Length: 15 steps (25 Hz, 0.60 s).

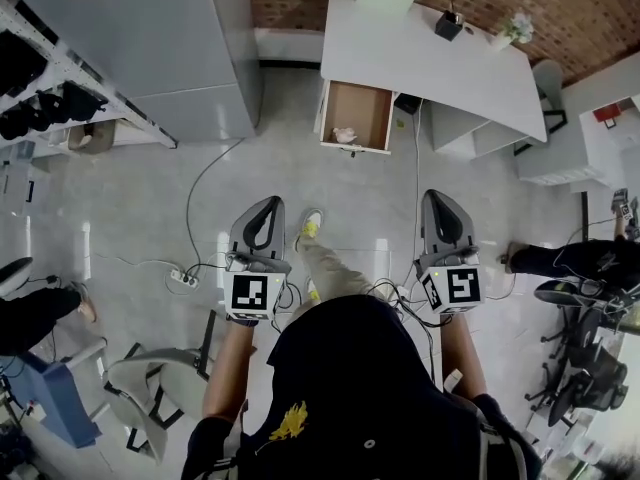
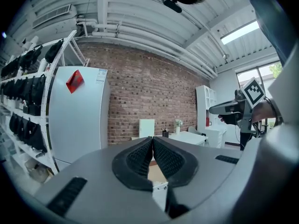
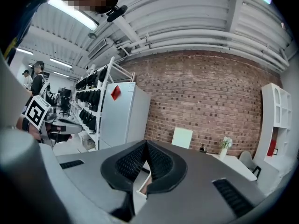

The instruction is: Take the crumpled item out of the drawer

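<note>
The crumpled item (image 1: 345, 135), a small pale wad with a pinkish, wrinkled surface, lies in the open drawer (image 1: 372, 98), against its front edge and toward the left corner. The drawer is a shallow box with a bare brown, board-like bottom and white sides, pulled out from under the front edge of a smooth white desk (image 1: 420, 58). Well short of it, over glossy pale floor tiles (image 1: 140, 208), the person holds both tools level. The left gripper (image 1: 270, 204) has its grey, rounded jaws pressed together at the tips with nothing between them, and its black ribbed pads (image 2: 140, 158) meet in a narrow wedge. The right gripper (image 1: 438, 198) is closed the same way and also empty, its pads (image 3: 131, 162) finely ridged. Each carries a white cube with black square markers (the left one (image 1: 251, 294) faces the head camera squarely). In both gripper views the jaws' own bulk covers most of the drawer, leaving only a sliver of brown and white below the pads, and the wad cannot be made out there. A rough red brick wall (image 1: 560, 8) stands behind the desk.
</note>
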Available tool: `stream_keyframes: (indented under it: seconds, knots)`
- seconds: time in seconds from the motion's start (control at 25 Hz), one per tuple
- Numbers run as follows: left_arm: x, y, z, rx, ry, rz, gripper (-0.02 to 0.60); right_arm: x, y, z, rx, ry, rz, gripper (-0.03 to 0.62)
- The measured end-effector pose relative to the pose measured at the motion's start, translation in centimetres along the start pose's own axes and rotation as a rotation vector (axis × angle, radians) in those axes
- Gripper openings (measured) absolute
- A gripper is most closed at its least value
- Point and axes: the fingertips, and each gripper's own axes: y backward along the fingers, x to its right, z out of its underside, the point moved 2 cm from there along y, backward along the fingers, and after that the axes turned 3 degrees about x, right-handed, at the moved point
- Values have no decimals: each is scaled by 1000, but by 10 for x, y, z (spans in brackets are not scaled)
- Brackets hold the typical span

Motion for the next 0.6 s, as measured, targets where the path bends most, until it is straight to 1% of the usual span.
stream_keyframes:
  seconds: [0.08,0.16,0.24,0.32,0.36,0.44,0.52,0.56,0.6]
  knots:
    - [-17,-19,-2,-3,-11,-13,18,3,-29,5,6,-11,-7,26]
    - [-32,-42,-4,-8,7,-29,18,12,-58,6,0,-14,-7,26]
    - [-53,-72,-8,-26,21,-28,18,27,-92,0,3,-23,13,28]
    - [-77,-101,-4,-63,-12,-9,18,39,-128,-4,17,-48,32,31]
    - [-86,-114,-2,-78,-19,-4,18,45,-144,-4,24,-66,38,54]
    - [-100,-143,-4,-86,-12,-1,18,57,-171,-3,37,-104,39,196]
    - [-111,-169,-11,-80,-10,6,18,69,-196,0,53,-136,44,312]
    - [-115,-180,-15,-76,-18,9,18,75,-207,2,64,-148,51,360]
    - [-118,-190,-20,-75,-29,13,18,81,-217,3,73,-158,61,376]
